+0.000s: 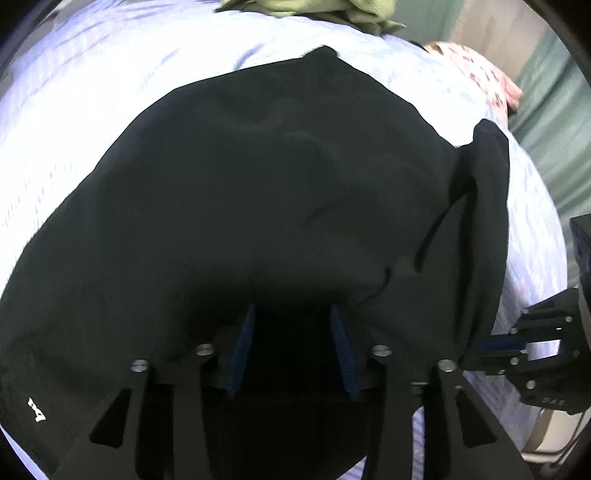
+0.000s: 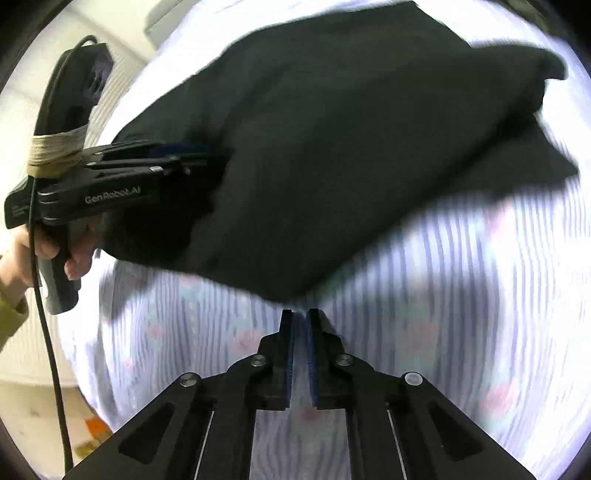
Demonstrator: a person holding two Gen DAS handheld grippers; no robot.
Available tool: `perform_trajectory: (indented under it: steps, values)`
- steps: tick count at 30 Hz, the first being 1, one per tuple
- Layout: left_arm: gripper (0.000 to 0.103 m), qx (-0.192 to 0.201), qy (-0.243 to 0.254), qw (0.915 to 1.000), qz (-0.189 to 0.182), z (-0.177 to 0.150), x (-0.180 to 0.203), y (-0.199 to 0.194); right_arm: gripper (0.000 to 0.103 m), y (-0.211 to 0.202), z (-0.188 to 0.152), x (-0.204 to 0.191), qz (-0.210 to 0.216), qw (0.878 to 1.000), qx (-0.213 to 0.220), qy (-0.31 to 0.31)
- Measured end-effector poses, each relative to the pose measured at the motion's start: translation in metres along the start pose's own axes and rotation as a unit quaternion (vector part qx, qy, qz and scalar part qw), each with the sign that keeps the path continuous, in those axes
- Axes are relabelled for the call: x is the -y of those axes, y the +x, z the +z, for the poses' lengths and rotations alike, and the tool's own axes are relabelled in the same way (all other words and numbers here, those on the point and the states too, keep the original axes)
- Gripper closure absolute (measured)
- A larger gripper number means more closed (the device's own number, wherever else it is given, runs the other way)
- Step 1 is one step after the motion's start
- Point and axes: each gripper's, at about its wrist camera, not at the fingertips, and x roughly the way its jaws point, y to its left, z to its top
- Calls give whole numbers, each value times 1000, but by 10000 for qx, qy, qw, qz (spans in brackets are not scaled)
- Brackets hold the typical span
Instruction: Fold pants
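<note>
Two handheld black two-finger grippers with blue ribbed pads, one pair of pants, one bed. Nearest, in the right wrist view: the right gripper [image 2: 300,317] has its two pads drawn together with only a sliver between them; nothing visible is pinched there, and the tips sit just at the near hem of the black fabric, over the striped sheet. Whether the hem is caught at the very tips I cannot tell from the blur. The left gripper [image 1: 293,314] stands with its jaws apart, the two blue pads spread, black cloth lying under and between them without being pressed; released. In the right wrist view the same left tool enters from the side, held by one hand [image 2: 48,251] with an olive sleeve cuff, cord wound round its body, its fingers pushed into the edge of the cloth. The black fabric pants [image 1: 258,192], one garment, lie spread across the middle of the pale blue-and-white striped bed sheet [image 2: 443,295], with one leg end folded over at the far right edge. One small white logo [image 1: 37,408] shows near the left hem. Farther off: one olive-green crumpled cloth [image 1: 314,11] at the sheet's far edge, and one pink floral pillow [image 1: 480,77] beside it.
</note>
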Motion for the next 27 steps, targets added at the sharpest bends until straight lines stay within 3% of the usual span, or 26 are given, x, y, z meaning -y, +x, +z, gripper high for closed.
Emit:
perform_trajectory:
  steps: [2,5,6,10,14,16,20,23,24,25,27]
  values:
    - [43,-83,250,9996,131,4,10,-1,91,-11,-8,1,-113,9995,119,259]
    - [42,118,508,9981,340,8,21,-12,53,-45,-12,2,-494,9944,733,571]
    - [42,221,488,9979,370,10,21,-17,50,-56,-10,3,-623,9907,1005,677]
    - [36,683,219,9970,302,30,5,-41,50,-80,5,10,-811,9792,1446,1171]
    - [32,964,642,9921,481,74,-10,-45,50,-99,23,18,-1226,9585,2026,1589]
    - [32,904,871,9908,513,103,-16,-33,50,-109,33,36,-1384,9465,2218,1890]
    - [32,527,1152,9901,602,152,-18,5,50,-88,42,49,-1570,9274,2251,2542]
    - [33,415,1290,9875,807,168,-10,27,50,-78,38,69,-1525,9122,2329,3006]
    - [45,333,1309,9866,916,172,-6,39,50,-85,35,78,-1459,9113,2333,3062]
    - [65,206,1314,9848,1119,174,-6,51,50,-82,29,89,-1418,9117,2303,3094]
    - [70,138,1303,9815,1397,176,-5,71,50,-65,30,95,-1599,9126,2088,3129]
